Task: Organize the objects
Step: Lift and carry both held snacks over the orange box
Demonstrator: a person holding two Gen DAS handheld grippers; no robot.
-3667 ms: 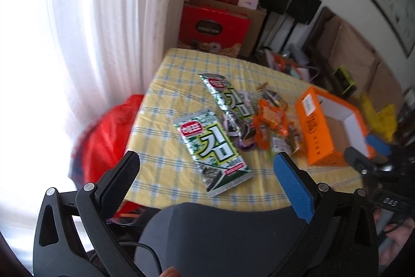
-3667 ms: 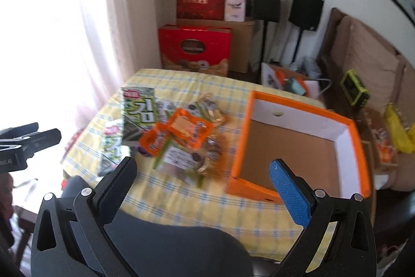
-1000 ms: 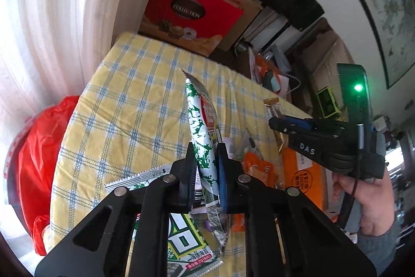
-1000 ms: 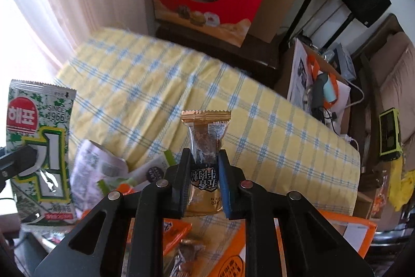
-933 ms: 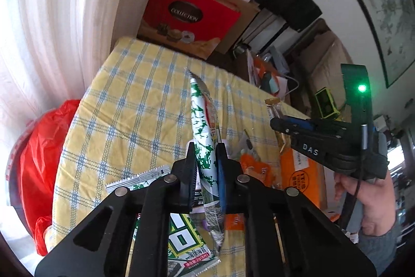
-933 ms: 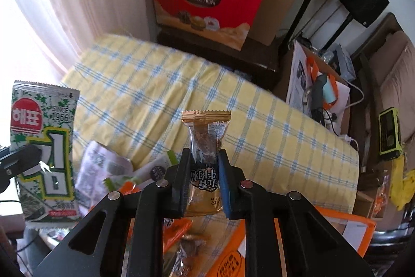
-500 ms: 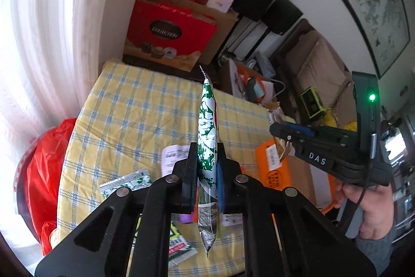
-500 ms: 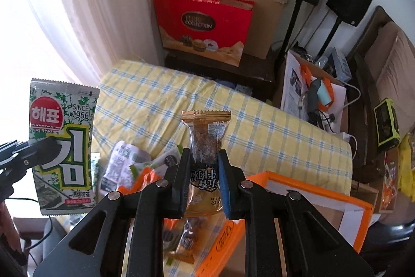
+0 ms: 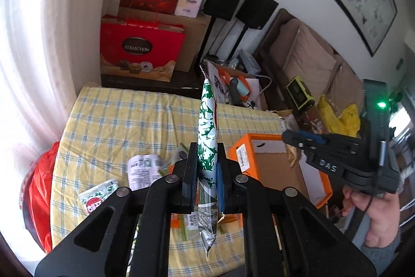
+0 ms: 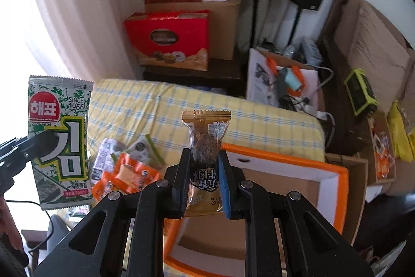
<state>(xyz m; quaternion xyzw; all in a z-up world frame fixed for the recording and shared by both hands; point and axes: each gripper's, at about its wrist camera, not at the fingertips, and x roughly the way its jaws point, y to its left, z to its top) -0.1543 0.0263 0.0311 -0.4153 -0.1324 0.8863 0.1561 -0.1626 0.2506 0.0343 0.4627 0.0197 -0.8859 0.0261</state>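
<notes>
Transport step: left gripper (image 9: 206,174) clamped on seaweed pack (image 9: 206,136), right gripper (image 10: 205,179) clamped on snack bar (image 10: 206,139), both above box (image 10: 339,188); lowering and release probably follow.

A green-and-white seaweed packet (image 10: 61,139) with a red logo stands upright, pinched in the left tongs (image 9: 206,182). A gold-topped clear snack bar wrapper (image 10: 206,147) stands upright in the right tongs (image 10: 205,188), above the open orange box (image 10: 334,188). Loose orange sachets (image 10: 127,177) lie beside it.

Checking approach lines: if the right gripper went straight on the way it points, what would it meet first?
Probably the yellow checked tablecloth just beyond the orange box; depth is unclear. The right gripper carries a gold snack packet ahead of it.
</notes>
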